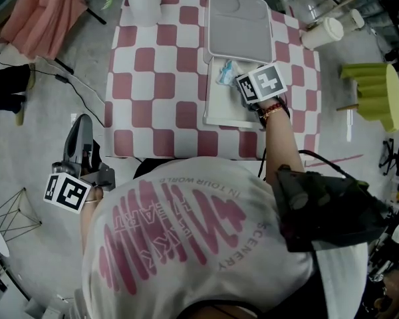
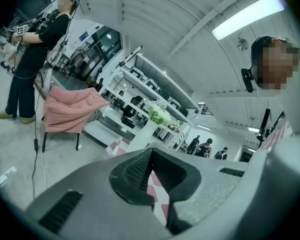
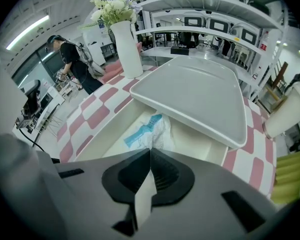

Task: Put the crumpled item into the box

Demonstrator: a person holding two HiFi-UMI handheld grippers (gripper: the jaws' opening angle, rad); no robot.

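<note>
txt | shirt [image 1: 206, 244] back — "SCENERY", "WORLD" | other print on it — unclear

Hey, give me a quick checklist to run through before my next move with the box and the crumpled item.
1. Crumpled item lying inside the box: ok.
2. Right claw free of it, jaws together with nothing between: ok.
3. Left claw empty, jaws together, held off the table: ok.
4. Box closed: not ok, the lid lies over its far end only.
5. Cup standing apart from the box: ok.
</note>
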